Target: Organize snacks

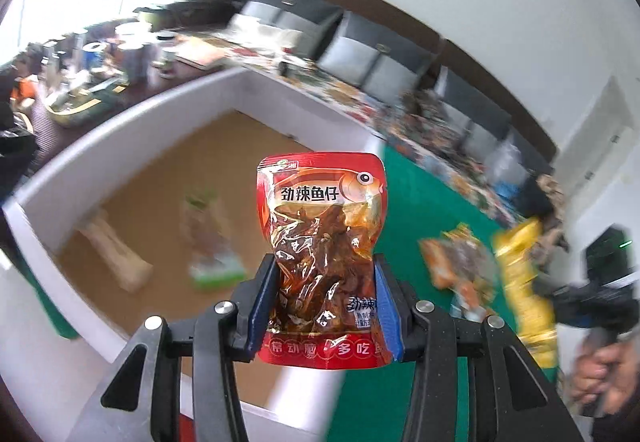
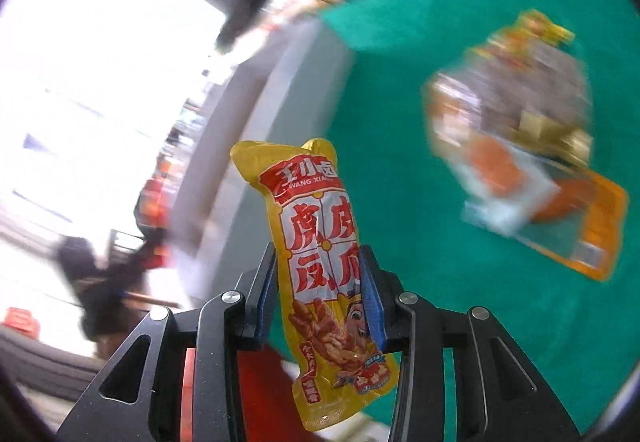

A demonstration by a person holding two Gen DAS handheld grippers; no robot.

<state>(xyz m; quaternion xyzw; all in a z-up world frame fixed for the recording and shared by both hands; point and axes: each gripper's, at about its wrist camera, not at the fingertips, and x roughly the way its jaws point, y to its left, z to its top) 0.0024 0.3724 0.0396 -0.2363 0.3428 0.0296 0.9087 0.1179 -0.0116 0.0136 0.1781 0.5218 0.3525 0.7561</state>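
Red fish-snack pouch [image 1: 322,258] and yellow chicken-feet packet [image 2: 328,282] stand upright, each pinched between jaws.

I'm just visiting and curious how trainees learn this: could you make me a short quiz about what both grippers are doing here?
1. True or false: the left gripper holds a red fish snack pouch.
2. What colour is the packet in the right gripper?
3. How many packets lie inside the white-walled box? A. none B. two C. five

Key: 1 true; 2 yellow; 3 B, a beige packet and a green-trimmed packet.
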